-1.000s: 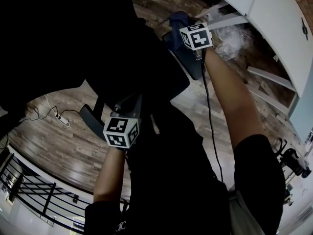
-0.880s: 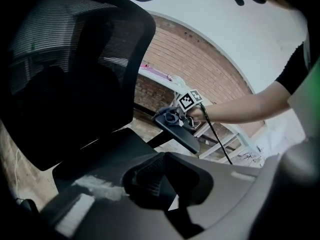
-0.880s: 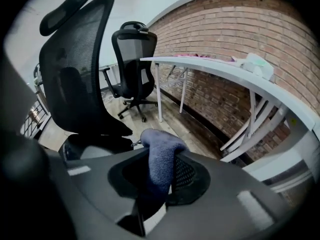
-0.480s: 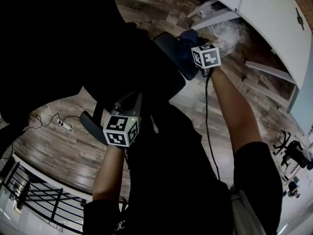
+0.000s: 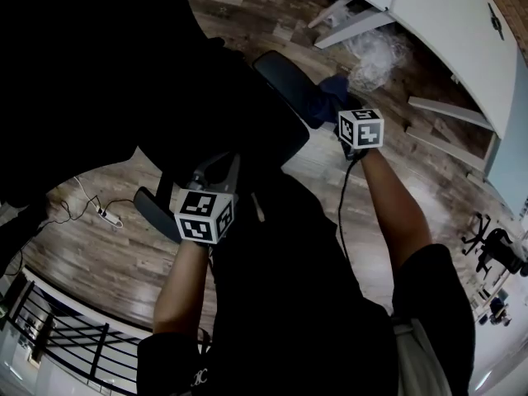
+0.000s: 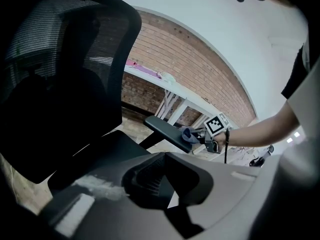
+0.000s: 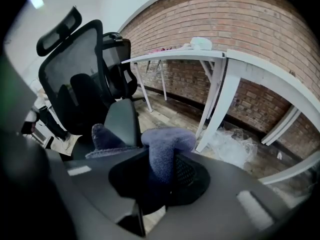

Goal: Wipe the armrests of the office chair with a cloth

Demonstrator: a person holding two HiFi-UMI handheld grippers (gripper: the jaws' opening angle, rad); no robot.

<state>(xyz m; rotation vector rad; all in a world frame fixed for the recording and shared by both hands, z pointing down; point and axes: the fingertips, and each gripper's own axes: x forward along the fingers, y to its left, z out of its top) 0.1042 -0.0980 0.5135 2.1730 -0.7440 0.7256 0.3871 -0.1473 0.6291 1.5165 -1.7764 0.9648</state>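
Head view, right hand-held gripper (image 5: 338,106) pressing blue cloth (image 5: 332,87) onto armrest (image 5: 285,81), left hand-held gripper (image 5: 219,170) near other armrest (image 5: 153,209), left gripper view, jaws together, empty, right gripper view, jaws clamped on cloth.

Right gripper (image 7: 159,179) has its jaws clamped on a blue cloth (image 7: 167,141), bunched up dead center. Armrest pad (image 7: 122,120) is just behind it around 10 o'clock, with the mesh office chair (image 7: 75,79) further out and a white table (image 7: 225,59) at 2.
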